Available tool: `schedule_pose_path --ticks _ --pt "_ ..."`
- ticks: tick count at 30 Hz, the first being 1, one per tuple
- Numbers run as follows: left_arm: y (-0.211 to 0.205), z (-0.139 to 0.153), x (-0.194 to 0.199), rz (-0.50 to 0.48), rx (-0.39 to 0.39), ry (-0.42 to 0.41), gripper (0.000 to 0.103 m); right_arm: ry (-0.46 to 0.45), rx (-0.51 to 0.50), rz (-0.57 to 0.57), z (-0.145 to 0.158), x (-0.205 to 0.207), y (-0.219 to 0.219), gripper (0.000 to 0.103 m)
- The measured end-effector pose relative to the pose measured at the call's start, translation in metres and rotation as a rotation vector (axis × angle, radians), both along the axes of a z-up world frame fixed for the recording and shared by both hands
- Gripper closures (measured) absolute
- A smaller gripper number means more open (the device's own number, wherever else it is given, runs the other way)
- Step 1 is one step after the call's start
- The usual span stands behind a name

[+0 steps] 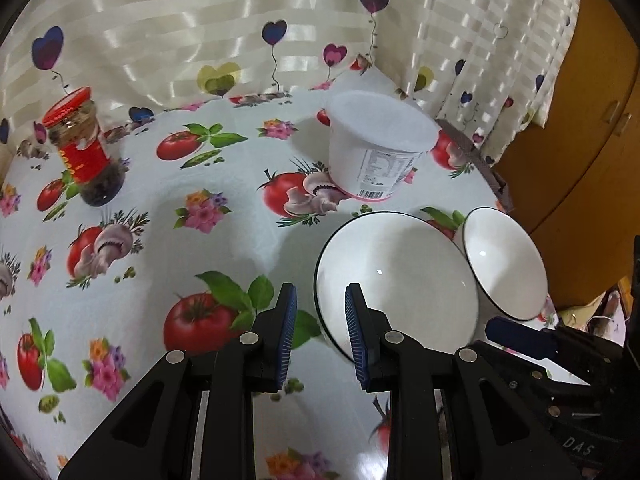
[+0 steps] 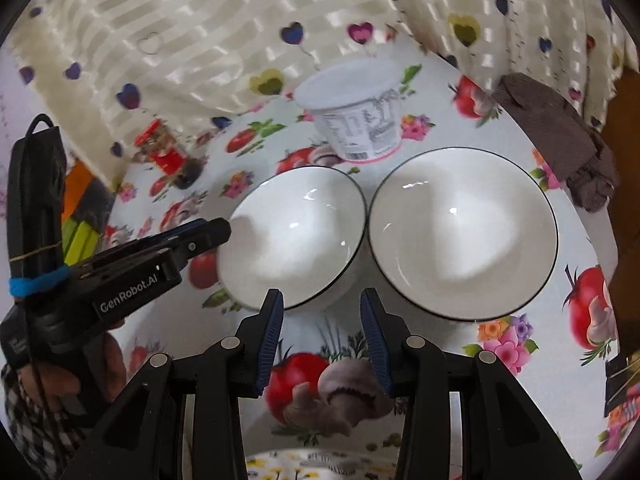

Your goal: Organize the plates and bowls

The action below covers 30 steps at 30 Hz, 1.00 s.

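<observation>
Two white bowls [image 2: 292,236] [image 2: 462,232] sit side by side, rims nearly touching, mid-desk [image 2: 440,360]; both tools [image 1: 320,336] [image 2: 322,338] are held parted, empty; a clipped rim could knock one into the other.

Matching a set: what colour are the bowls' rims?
Black, a thin line on each white bowl; clearest in the right wrist view.

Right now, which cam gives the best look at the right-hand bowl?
Right wrist view. The right-hand bowl sits whole and near centre, with its full rim and inside visible, beside the left bowl. In the left wrist view the same bowl is squeezed to the frame's right edge, distorted and seen at a slant.
</observation>
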State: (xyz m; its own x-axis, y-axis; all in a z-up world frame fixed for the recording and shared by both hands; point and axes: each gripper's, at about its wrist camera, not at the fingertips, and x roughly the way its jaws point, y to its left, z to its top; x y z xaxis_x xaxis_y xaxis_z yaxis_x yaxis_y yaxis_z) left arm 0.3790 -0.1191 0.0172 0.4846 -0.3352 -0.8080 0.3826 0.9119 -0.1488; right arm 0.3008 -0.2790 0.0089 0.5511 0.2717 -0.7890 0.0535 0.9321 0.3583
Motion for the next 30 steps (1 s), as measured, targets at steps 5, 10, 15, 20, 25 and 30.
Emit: schedule_pose_path --ticks 5,10,15,20,25,30 --pt "-0.004 -0.005 0.008 -0.015 -0.002 0.01 0.077 0.004 -0.017 -0.006 -0.004 0.011 0.005 0.063" --pt "-0.003 -0.012 0.016 -0.01 -0.021 0.032 0.077 0.023 -0.008 -0.018 -0.01 0.021 0.005 0.063" --pt "-0.008 -0.02 0.021 -0.02 -0.019 0.059 0.077 0.042 -0.006 -0.031 -0.017 0.027 0.005 0.064" --pt "-0.011 -0.025 0.021 -0.024 -0.016 0.062 0.078 0.048 -0.026 -0.038 -0.017 0.032 0.007 0.068" --pt "-0.013 -0.027 0.019 -0.009 0.033 0.032 0.089 0.038 -0.035 -0.057 -0.018 0.032 0.005 0.071" --pt "-0.011 -0.026 0.016 0.008 0.03 0.027 0.09 0.035 -0.032 -0.071 -0.019 0.031 0.004 0.075"
